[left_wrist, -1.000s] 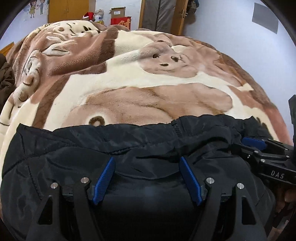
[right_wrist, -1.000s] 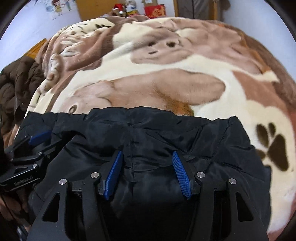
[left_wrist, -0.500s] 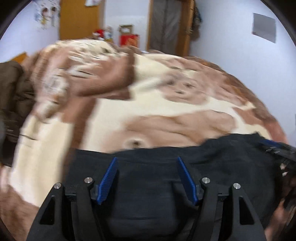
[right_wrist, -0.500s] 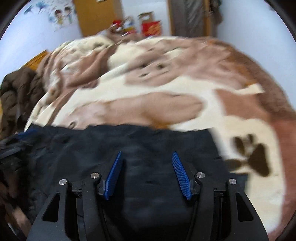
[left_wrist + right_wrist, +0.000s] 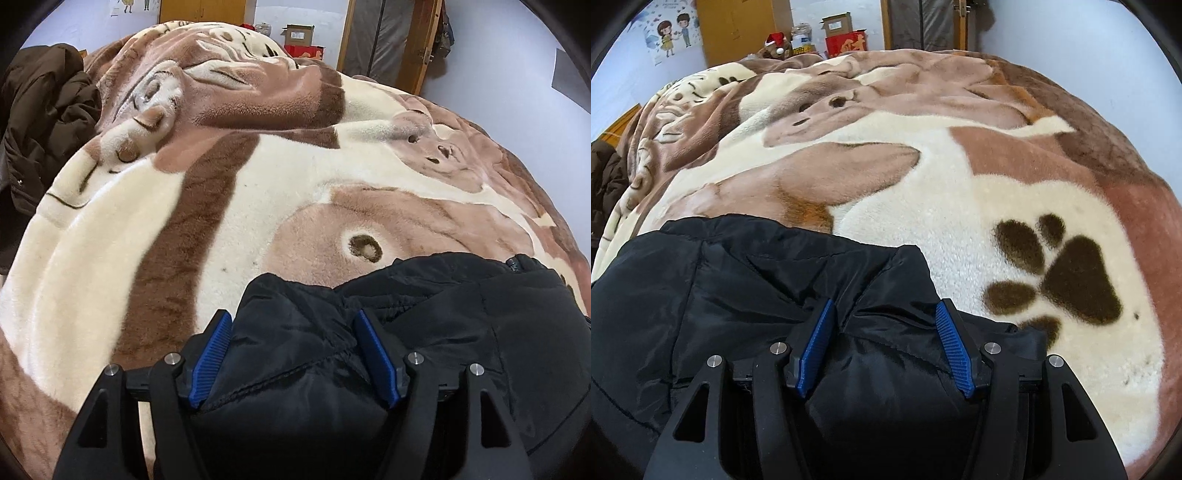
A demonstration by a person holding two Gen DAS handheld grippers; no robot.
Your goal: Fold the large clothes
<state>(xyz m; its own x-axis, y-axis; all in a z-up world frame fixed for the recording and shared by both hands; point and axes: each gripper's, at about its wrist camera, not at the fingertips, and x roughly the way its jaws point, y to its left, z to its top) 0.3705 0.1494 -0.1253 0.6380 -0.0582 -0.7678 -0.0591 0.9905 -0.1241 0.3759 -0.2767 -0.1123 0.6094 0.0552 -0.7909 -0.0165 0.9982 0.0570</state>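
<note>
Left hand-held gripper (image 5: pixel 291 354) tilts steeply down over the near left corner of the black padded jacket (image 5: pixel 461 325), which lies on the bed's animal-print blanket (image 5: pixel 258 192). Its jaws have just been opening and stand wide, with a puffy bunch of fabric between the blue pads (image 5: pixel 210 360); whether they press it I cannot tell. A brown coat (image 5: pixel 40 110) sits far left.

Right hand-held gripper (image 5: pixel 884 349), pitched down likewise, straddles the jacket's near right corner, jaws wide around bulging cloth. Judging by this, both corners are being readied for a fold.
</note>
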